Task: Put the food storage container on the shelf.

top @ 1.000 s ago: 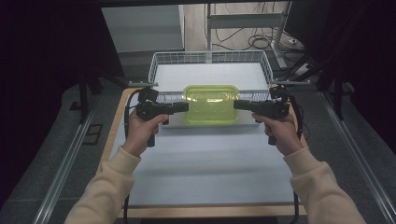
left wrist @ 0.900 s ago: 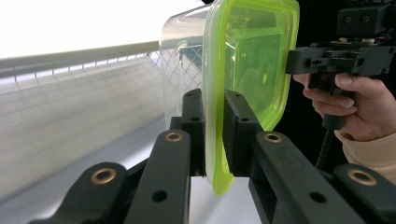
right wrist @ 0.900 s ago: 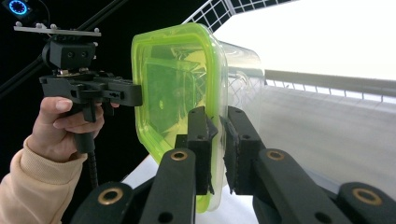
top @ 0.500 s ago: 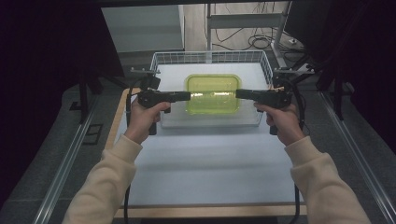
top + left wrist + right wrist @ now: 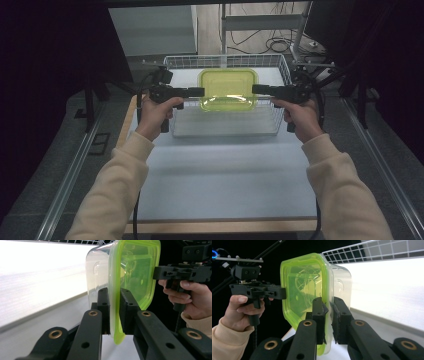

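A clear plastic container with a lime-green lid (image 5: 228,89) hangs in the air over the wire basket (image 5: 225,131), carried between both grippers. My left gripper (image 5: 201,92) is shut on the lid's rim at the container's left end, and my right gripper (image 5: 255,89) is shut on the rim at its right end. In the left gripper view the two black pads (image 5: 103,307) pinch the green lid edge (image 5: 115,315). In the right gripper view the pads (image 5: 319,315) clamp the same rim (image 5: 304,282) from the opposite end, with the other gripper (image 5: 259,291) across from it.
The white wire basket stands on the far half of the white table top (image 5: 225,175), and its white floor (image 5: 37,277) lies below the container. Metal rails (image 5: 70,170) run along both sides of the table. Cables and a frame (image 5: 265,30) lie beyond the far edge.
Both hands have carried the container away from me and upward, from in front of the basket's near wall to above the basket. Both grips are unchanged.
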A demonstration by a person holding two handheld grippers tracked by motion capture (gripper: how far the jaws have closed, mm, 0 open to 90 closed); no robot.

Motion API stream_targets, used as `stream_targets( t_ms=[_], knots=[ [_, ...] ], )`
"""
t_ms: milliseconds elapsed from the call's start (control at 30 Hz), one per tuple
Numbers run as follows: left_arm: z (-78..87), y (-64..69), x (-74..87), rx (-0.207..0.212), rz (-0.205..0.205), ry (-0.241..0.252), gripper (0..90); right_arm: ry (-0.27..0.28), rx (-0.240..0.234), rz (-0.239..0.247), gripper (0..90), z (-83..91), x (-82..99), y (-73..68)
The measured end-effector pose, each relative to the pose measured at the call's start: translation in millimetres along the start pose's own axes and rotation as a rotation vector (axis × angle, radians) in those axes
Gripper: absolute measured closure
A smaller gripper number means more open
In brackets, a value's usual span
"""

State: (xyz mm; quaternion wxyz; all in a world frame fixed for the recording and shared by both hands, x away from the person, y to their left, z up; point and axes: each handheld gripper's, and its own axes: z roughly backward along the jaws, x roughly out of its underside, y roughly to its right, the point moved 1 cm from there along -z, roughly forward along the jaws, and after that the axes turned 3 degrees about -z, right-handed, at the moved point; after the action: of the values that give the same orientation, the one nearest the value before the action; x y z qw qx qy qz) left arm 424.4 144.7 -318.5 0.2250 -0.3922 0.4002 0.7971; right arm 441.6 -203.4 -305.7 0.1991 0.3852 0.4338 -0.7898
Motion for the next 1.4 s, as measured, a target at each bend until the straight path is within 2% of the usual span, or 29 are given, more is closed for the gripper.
stream_targets(
  t_ms=[133, 400, 633, 1067, 1167, 1400],
  knots=[
    [-3.3, -6.8, -4.8, 0.006, 0.014, 0.013, 80.6, 0.001, 0.012, -0.003, 81.2, -4.5, -8.5, 2.9],
    [-8.5, -22.5, -12.9, 0.004, 0.02, 0.007, 80.7, -0.001, 0.032, 0.01, 81.2, -15.4, -20.4, 9.6],
    [-13.7, -28.5, -17.6, -0.008, 0.037, 0.007, 80.6, -0.004, 0.046, -0.007, 81.0, -22.3, -27.8, 17.0],
    [-28.4, -40.2, -28.9, -0.054, 0.073, -0.005, 80.6, 0.0, 0.081, -0.067, 80.4, -37.1, -36.1, 37.1],
    [-33.4, -43.9, -28.5, -0.066, 0.081, -0.013, 80.4, -0.015, 0.105, -0.082, 80.0, -42.2, -35.8, 43.0],
    [-40.6, -50.4, -29.5, -0.068, 0.116, -0.003, 78.3, -0.008, 0.115, -0.107, 79.0, -47.5, -37.0, 50.6]
  ],
)
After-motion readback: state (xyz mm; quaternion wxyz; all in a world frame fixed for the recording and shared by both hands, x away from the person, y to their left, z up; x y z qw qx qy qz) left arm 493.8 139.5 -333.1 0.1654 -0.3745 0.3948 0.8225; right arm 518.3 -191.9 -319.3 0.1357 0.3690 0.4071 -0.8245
